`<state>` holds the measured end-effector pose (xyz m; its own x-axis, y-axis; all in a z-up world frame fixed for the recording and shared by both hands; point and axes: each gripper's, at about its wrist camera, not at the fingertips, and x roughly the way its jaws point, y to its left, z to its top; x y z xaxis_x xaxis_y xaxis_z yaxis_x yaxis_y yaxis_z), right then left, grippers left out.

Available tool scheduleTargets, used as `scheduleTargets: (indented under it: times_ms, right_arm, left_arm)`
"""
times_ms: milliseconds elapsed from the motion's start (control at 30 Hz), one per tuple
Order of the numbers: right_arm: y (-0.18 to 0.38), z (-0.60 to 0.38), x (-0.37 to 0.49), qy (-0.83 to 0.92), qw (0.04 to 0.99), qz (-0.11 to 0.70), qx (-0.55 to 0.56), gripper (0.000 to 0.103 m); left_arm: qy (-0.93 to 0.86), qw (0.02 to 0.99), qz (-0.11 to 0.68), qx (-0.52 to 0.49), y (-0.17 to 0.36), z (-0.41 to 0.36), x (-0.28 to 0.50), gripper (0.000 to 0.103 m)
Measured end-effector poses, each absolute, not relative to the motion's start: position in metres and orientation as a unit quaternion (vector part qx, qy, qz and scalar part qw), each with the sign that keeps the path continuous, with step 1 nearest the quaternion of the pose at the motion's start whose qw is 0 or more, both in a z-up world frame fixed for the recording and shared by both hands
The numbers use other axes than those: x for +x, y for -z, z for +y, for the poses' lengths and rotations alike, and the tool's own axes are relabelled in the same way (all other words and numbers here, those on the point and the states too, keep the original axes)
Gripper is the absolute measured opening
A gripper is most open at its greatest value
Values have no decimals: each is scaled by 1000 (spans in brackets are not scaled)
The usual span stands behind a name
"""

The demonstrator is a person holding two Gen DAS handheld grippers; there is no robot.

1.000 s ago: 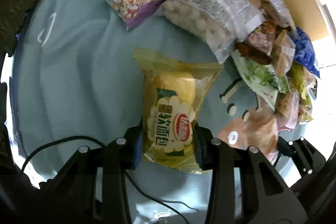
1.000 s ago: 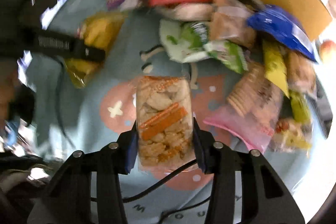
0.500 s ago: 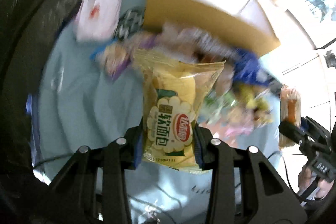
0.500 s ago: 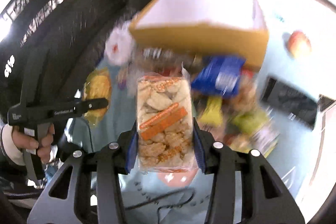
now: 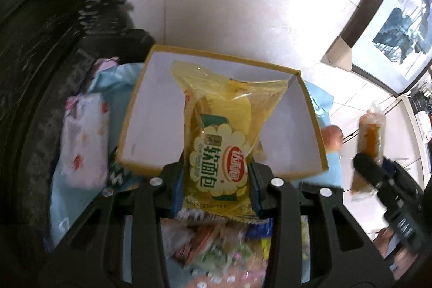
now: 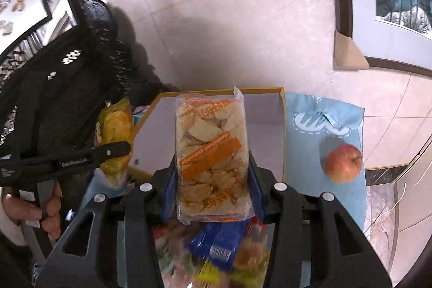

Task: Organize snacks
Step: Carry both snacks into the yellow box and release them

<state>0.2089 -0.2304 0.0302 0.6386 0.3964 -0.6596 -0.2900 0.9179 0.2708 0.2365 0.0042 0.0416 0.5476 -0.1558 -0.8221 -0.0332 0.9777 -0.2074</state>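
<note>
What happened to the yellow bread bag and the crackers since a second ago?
Both were lifted off the blue cloth and carried toward the open yellow cardboard box. The left tool now holds the yellow soft-bread packet over the box; the right tool holds the clear cracker pack with the orange stripe just before it. Both grips stayed shut; the snack pile stayed on the cloth.

Yellow bread packet (image 5: pixel 218 150), orange-striped cracker pack (image 6: pixel 212 161)

Black hand-held gripper (image 5: pixel 217 188), blue pads (image 5: pixel 176 190)
</note>
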Motion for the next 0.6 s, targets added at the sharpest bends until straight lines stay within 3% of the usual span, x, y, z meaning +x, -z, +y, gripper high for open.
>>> scheduleTargets:
  times_ms: [167,200,233,267,333,600]
  right_arm:
    - [5,-214,249,-148,899,409,51,46]
    - [12,-210,255,-139,896,419,42,49]
    - [20,-206,262,-122,893,431,26,53]
    - [24,-205,265,-108,893,436,14,54]
    - [24,-207,262,-103,901,422,4,62]
    - [17,-228,231,-122,906,405,23,63]
  left_arm:
    - [30,854,508,-106,0,-13,289,42]
    - [31,852,509,-117,7,-13,296,71]
    - [22,852,508,-125,14,-14,302,86]
    - [11,858,499,-120,16,-15,303,93]
    - [14,867,488,-102,17,-16,301,93]
    - [17,864,496,-87,16,-2,269,93]
